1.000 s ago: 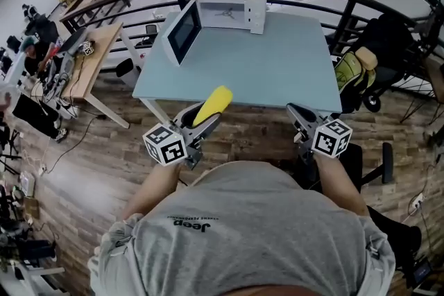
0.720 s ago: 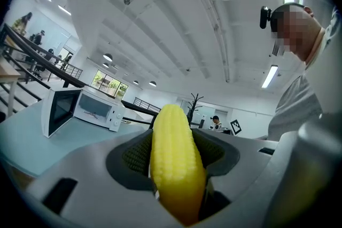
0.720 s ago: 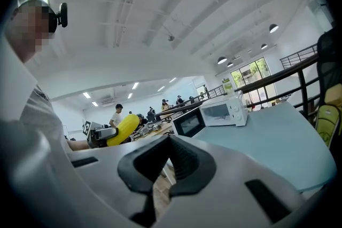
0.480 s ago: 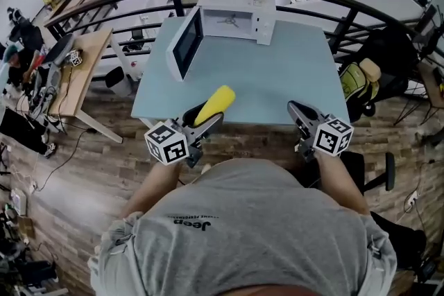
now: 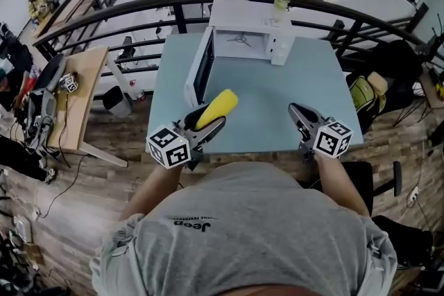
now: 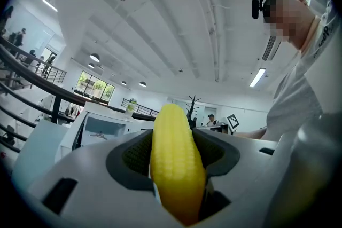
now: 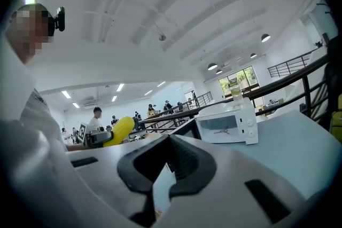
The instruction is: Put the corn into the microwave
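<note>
A yellow corn cob point(image 5: 217, 108) juts forward out of my left gripper point(image 5: 210, 123), which is shut on it above the near left part of the light-blue table point(image 5: 312, 86). In the left gripper view the corn point(image 6: 176, 168) fills the gap between the dark pads of the left gripper point(image 6: 173, 141). The white microwave point(image 5: 244, 39) stands at the table's far edge with its door point(image 5: 200, 67) swung open to the left; it also shows as the microwave point(image 7: 227, 128). My right gripper point(image 5: 300, 116) hovers over the near right edge; the right gripper point(image 7: 170, 141) is shut and holds nothing.
A bottle point(image 5: 280, 0) stands on top of the microwave. A dark curved railing point(image 5: 139, 7) runs behind the table. A wooden desk point(image 5: 76, 93) is to the left, and a chair with a yellow-green bag point(image 5: 364, 90) to the right. People work at far desks.
Both grippers have moved forward from in front of the table to over its near edge. The microwave is closer. The corn stays held in the left gripper.
</note>
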Demonstrator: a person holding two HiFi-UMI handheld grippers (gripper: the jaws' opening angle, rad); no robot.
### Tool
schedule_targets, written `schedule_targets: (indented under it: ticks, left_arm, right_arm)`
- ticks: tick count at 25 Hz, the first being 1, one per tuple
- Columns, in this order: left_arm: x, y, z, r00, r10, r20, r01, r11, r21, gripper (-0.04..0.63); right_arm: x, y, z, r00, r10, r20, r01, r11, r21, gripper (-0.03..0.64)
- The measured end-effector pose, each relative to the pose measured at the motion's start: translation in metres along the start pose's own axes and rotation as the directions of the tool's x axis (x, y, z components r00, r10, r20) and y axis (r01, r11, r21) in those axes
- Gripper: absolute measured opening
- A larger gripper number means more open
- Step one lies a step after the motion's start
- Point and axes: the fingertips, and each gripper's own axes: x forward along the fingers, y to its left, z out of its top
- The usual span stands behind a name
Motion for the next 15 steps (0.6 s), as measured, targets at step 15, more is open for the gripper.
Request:
schedule_targets:
  ticks: [15]
  left_arm:
    - [0.013, 0.077, 0.004, 0.998, -0.058, -0.037, 0.056, 0.998, -0.041, 0.241]
  right_arm:
    - [0.085, -0.028, 0.008, 0.998, -0.05, -0.048, 0.051, 0.999, 0.015, 0.018]
